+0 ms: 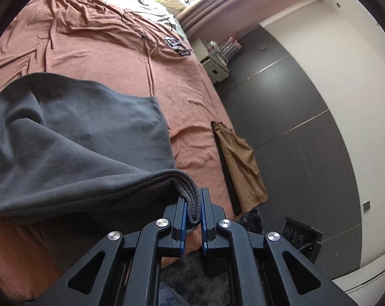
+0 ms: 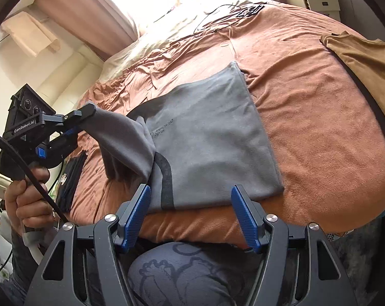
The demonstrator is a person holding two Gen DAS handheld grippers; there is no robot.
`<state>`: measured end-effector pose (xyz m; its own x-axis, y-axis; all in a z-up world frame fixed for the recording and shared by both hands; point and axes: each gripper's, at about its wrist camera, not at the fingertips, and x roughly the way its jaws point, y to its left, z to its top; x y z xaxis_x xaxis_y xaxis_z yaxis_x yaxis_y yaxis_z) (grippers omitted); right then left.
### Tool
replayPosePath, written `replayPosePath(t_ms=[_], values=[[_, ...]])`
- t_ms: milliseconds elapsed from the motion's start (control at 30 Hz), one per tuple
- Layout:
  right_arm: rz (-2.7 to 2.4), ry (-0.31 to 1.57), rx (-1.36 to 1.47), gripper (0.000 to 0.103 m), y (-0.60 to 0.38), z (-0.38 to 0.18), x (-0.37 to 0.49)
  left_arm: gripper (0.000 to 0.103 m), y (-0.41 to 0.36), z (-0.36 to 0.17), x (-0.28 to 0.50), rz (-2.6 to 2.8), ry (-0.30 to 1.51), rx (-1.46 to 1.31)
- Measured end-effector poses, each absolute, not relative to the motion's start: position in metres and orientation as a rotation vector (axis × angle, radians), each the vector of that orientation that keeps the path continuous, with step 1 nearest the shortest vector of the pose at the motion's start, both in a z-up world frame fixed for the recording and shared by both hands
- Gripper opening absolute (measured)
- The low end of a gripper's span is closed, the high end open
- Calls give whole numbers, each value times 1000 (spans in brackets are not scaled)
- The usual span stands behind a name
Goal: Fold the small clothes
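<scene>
1. Left gripper (image 1: 193, 210): clenched on the ribbed cuff of the grey sweatshirt (image 2: 207, 137), sleeve lifted, not yet laid across.
2. Right gripper (image 2: 191, 216): released, empty, just before the garment's near edge.
3. Sweatshirt body: flat on the orange bedspread (image 2: 307, 127) ahead, partly folded.
4. Brown garment (image 2: 365, 58): far right, unfolded.

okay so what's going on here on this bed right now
A person is folding a grey fleece garment on a bed covered by a rust-orange blanket. The left gripper is clamped on a cuff or edge of the garment, lifting that part off the bed. The right gripper hangs open over the near edge, holding nothing. A brown garment lies at the side of the bed.
</scene>
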<state>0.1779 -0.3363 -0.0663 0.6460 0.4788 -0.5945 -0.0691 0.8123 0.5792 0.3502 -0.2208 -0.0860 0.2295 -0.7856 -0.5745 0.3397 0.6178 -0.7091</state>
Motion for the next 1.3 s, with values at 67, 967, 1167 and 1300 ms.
replayPosePath(t_ms=[67, 967, 1167, 1300], values=[[323, 825, 551, 64, -338, -68, 179, 19, -228, -97, 350, -817, 1125, -465], [302, 983, 66, 64, -246, -50, 269, 75, -60, -170, 349, -447, 1287, -584], [312, 986, -15, 64, -233, -51, 282, 75, -61, -201, 355, -413, 1339, -677], [317, 992, -91, 64, -223, -54, 292, 75, -68, -219, 363, -387, 1372, -699]])
